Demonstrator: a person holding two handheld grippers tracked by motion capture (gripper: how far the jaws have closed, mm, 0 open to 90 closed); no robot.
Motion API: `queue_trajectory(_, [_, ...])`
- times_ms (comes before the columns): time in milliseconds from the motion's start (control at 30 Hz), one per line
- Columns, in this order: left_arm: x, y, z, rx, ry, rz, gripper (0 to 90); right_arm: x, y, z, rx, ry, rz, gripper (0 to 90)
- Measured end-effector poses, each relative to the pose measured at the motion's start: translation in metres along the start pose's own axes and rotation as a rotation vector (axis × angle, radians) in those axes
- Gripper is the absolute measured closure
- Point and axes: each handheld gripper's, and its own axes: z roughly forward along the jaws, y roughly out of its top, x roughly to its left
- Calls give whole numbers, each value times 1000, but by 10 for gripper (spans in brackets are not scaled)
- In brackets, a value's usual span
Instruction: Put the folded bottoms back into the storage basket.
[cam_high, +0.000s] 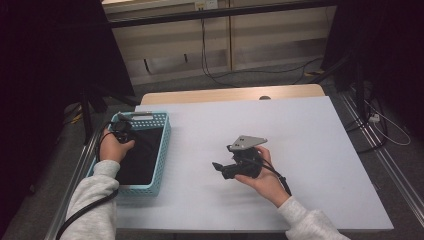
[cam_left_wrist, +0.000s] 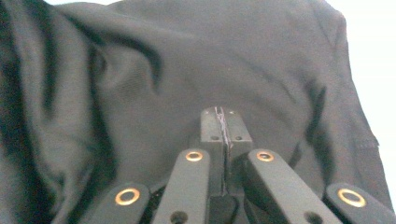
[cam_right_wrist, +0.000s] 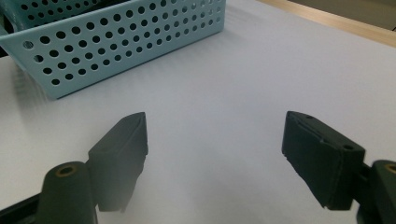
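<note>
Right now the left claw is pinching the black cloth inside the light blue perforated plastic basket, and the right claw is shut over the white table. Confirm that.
One detail is wrong: the right claw is open, not shut. The right gripper view shows its jaws wide apart with nothing between them above the white table. The rest holds: the left claw is shut on the black cloth in the light blue perforated plastic basket.

One blue basket (cam_high: 162, 150); one black cloth (cam_high: 142, 155); two tongs: left (cam_left_wrist: 223, 121), right (cam_right_wrist: 215, 154).
</note>
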Motion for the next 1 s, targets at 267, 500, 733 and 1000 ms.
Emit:
queue_trajectory(267, [-5,9,15,-27,-11,10,900,-2,0,-2,-4,-4,4,223])
queue_trajectory(500, [-11,12,15,-15,-21,11,897,-8,-2,-8,-11,-19,19,221])
queue_trajectory(733, [-8,6,12,-10,-28,12,897,-9,-3,-15,-16,-30,17,219])
queue_trajectory(1000, [-7,9,3,-29,-25,18,784,-14,-6,-19,-11,-43,20,217])
